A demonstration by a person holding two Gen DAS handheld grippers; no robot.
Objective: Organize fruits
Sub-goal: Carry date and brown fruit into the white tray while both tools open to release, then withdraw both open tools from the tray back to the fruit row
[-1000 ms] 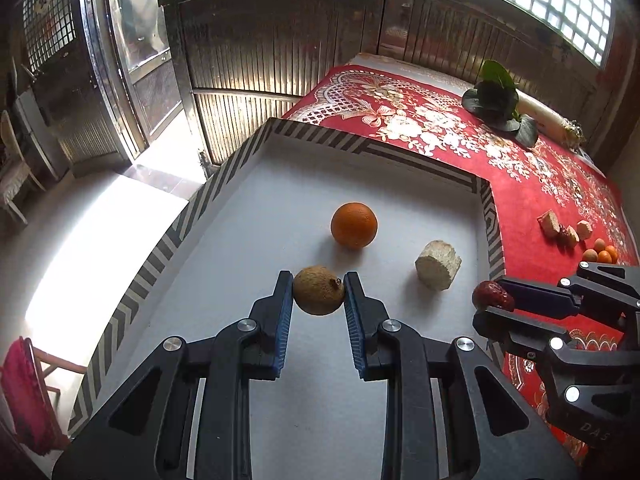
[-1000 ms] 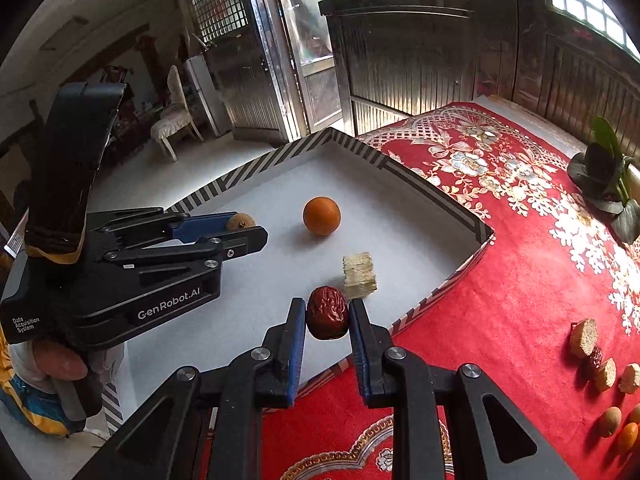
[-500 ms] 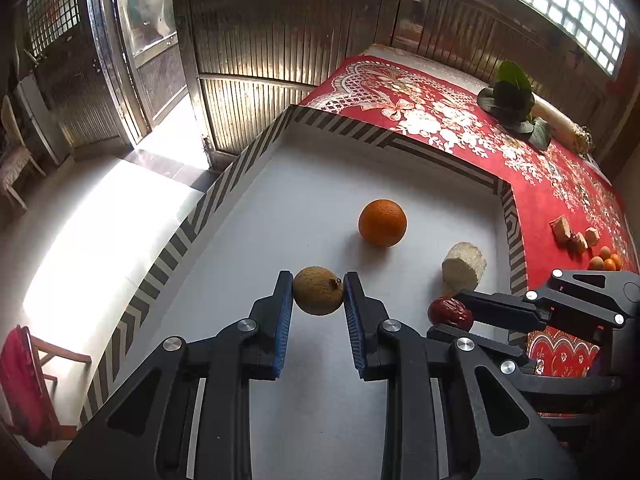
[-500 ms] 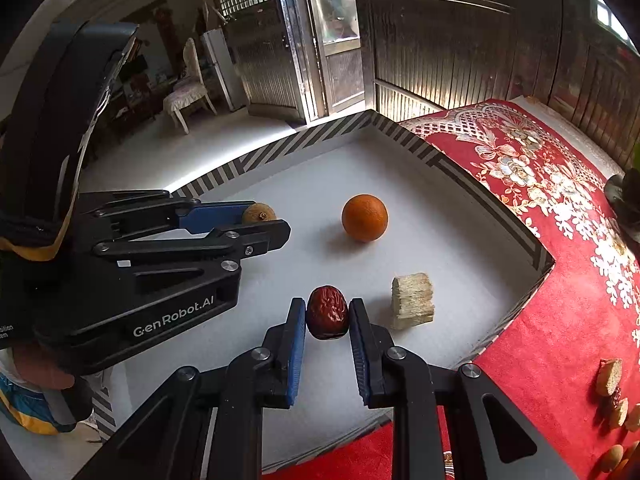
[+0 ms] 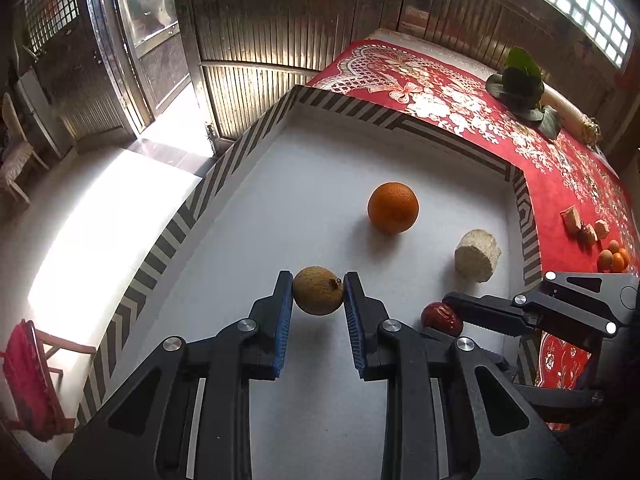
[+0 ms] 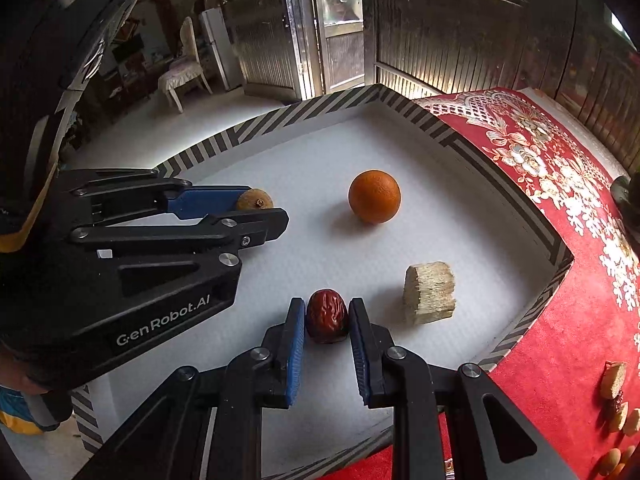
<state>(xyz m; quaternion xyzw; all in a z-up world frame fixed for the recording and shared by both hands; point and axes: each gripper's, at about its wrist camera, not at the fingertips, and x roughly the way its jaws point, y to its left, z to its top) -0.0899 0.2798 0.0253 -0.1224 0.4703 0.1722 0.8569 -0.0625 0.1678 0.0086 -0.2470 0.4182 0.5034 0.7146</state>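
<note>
Both grippers are loaded over the white tray point(image 5: 320, 208). The left gripper point(image 5: 319, 292) is clamped on the brown round fruit point(image 5: 318, 290), and the right gripper point(image 6: 327, 316) on the red date point(image 6: 326, 315), long axis upright, hanging right of the left one, near the pale chunk point(image 6: 429, 293) and the orange point(image 6: 374, 196).

Left gripper point(image 5: 318, 294): black body, blue pads, angled steeply down over the tray point(image 5: 248, 152); jaws clamped on a longan point(image 5: 319, 290), held clear of the tray floor

Right gripper point(image 6: 326, 316): same build, same downward tilt, just right of the left one, near the tray's front edge; jaws pinching a jujube point(image 6: 327, 315) low over the floor
</note>
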